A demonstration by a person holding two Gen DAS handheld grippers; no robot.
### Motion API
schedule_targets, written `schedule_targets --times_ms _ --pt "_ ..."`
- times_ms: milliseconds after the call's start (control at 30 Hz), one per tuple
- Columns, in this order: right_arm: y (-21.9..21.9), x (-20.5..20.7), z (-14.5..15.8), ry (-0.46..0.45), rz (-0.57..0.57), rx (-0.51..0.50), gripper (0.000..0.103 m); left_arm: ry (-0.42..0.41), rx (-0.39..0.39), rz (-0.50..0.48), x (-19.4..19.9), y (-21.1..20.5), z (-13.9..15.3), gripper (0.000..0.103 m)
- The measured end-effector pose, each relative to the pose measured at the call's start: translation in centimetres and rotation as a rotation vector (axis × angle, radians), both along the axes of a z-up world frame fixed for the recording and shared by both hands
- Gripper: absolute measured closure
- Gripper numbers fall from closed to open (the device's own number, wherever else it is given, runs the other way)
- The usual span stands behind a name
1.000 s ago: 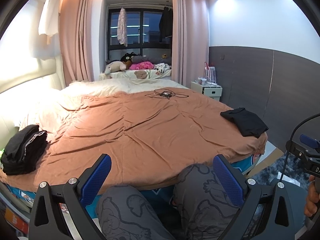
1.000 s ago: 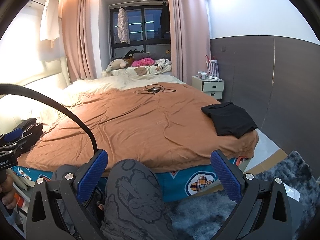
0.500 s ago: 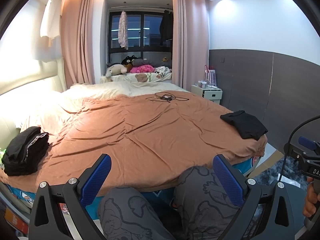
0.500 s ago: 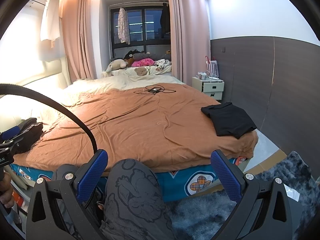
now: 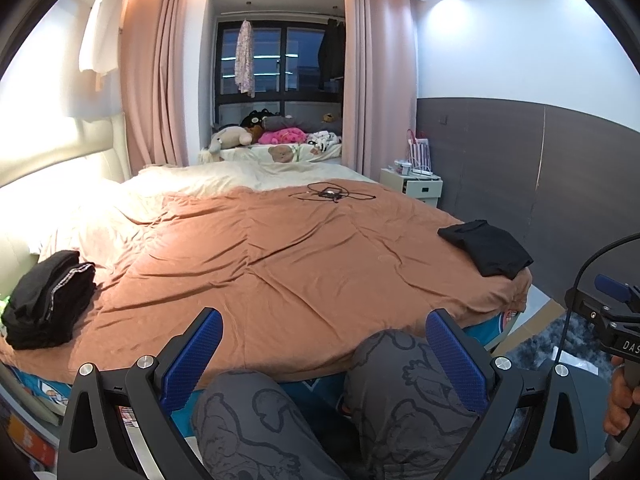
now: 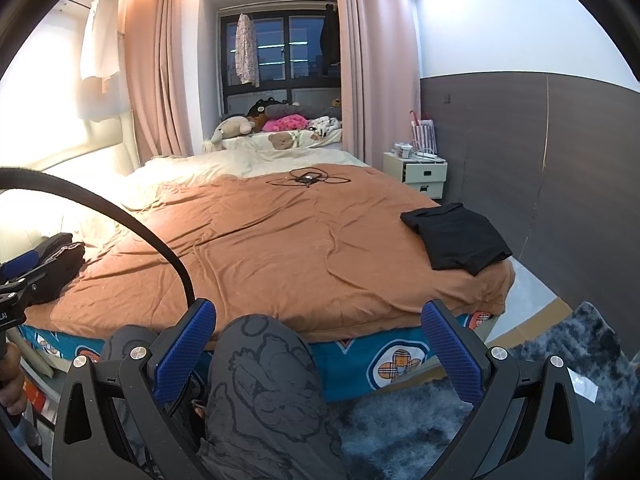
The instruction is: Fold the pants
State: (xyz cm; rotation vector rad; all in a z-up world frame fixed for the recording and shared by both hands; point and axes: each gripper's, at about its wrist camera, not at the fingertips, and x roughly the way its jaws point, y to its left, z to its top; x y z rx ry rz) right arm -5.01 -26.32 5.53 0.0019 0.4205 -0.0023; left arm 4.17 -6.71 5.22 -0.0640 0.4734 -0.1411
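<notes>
A pile of black pants [image 5: 46, 300] lies at the bed's near left corner, partly hidden in the right wrist view [image 6: 60, 268] behind the other gripper. One folded black garment [image 5: 486, 248] [image 6: 456, 240] rests flat near the bed's right edge. My left gripper [image 5: 322, 354] is open and empty, held short of the bed above the person's knees [image 5: 400, 376]. My right gripper [image 6: 316, 350] is open too, with nothing between its blue pads, over a knee [image 6: 264, 360].
The brown bedspread [image 5: 280, 256] covers a wide bed. A tangled cable with a small device [image 5: 332, 194] lies at the far middle. A white nightstand [image 6: 424, 172] stands at the right, stuffed toys [image 5: 256, 136] by the window. A shaggy rug [image 6: 560, 360] is at lower right.
Both views have tilted up slightly, so the bed sits a bit lower in frame. Nothing on the bed has moved and both grippers stay open.
</notes>
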Motion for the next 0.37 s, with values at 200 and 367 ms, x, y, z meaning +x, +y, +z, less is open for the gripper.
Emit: schedule_targets --times_ms 200,367 --pt "0.0 -0.29 0.12 -0.007 0.001 -0.01 0.0 -0.001 -0.002 -0.003 -0.12 0.09 -0.04 0.001" --pt "-0.05 -0.28 0.05 -0.006 0.001 -0.013 0.0 -0.001 0.002 -0.006 -0.13 0.11 -0.04 0.001"
